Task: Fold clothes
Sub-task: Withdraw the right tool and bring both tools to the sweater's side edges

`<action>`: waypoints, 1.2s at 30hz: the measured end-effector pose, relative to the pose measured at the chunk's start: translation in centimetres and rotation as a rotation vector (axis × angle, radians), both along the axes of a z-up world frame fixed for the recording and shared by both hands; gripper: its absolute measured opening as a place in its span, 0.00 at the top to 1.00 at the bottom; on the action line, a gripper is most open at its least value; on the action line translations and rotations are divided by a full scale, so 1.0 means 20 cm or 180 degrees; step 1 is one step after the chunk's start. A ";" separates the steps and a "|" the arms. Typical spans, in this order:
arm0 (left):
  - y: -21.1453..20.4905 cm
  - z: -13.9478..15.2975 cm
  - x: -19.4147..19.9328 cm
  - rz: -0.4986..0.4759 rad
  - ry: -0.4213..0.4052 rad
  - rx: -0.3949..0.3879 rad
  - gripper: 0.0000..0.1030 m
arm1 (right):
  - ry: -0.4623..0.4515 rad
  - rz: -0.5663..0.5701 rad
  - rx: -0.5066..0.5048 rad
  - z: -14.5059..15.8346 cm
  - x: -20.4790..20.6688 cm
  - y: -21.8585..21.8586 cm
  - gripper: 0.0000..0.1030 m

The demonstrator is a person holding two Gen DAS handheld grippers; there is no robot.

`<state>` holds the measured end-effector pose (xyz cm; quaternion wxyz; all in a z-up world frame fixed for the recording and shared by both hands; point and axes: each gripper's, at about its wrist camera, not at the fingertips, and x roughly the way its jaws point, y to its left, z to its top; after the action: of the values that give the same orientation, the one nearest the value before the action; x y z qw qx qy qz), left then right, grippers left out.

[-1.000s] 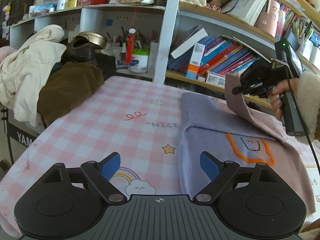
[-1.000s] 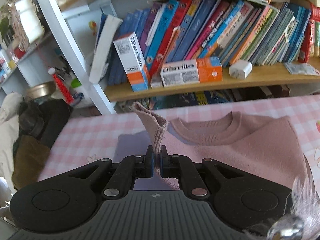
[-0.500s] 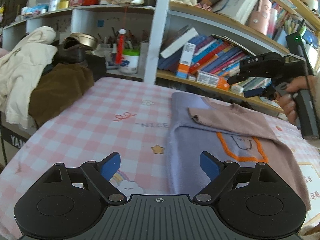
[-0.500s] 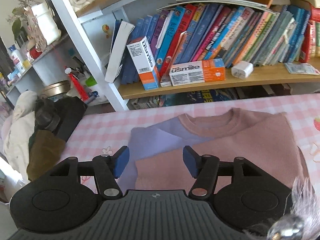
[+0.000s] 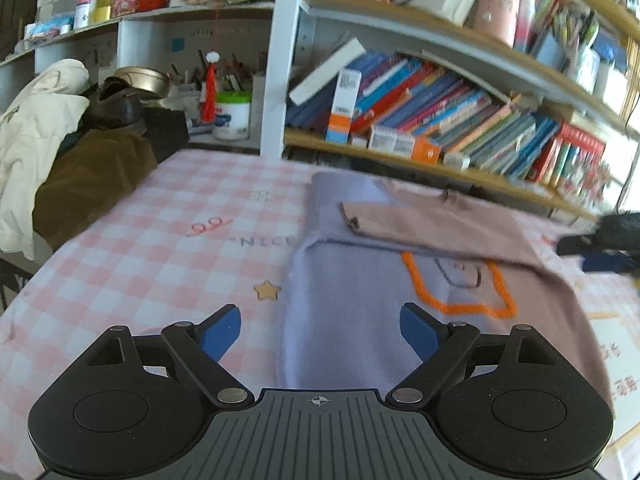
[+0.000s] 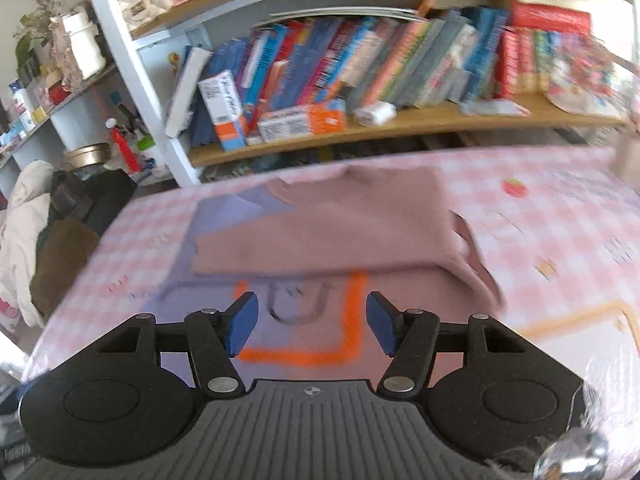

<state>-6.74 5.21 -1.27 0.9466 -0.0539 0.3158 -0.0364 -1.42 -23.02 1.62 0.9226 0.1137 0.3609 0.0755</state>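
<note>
Pile of jackets sits off the left edge of the checkered tabletop. Left gripper fingers spread, holding nothing. Sweater lies flat mid-table, pink sleeve folded across. Right gripper fingers spread too, empty.

The sweater lies on the table, one sleeve folded across it, the bookshelf behind it, heaped clothes left of it.
</note>
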 end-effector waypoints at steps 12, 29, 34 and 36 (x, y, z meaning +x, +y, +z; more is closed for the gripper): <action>-0.27 0.01 -0.16 -0.0192 0.0099 0.0196 0.13 | 0.0392 -0.0375 0.0169 -0.19 -0.48 -0.29 0.44; -0.42 -0.03 -0.50 -0.0346 0.0286 0.0316 0.13 | 0.0496 -0.0461 0.0247 -0.26 -0.90 -0.42 0.44; -0.42 -0.04 -0.56 -0.0340 0.0302 0.0335 0.13 | 0.0498 -0.0489 0.0197 -0.26 -0.98 -0.43 0.44; -0.42 -0.04 -0.57 -0.0329 0.0335 0.0367 0.13 | 0.0492 -0.0497 0.0144 -0.26 -1.01 -0.42 0.44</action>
<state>-18.23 -3.14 -2.13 0.9271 0.0151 0.3690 -0.0640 -21.53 -31.43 -3.59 0.8922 0.1678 0.4192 0.0025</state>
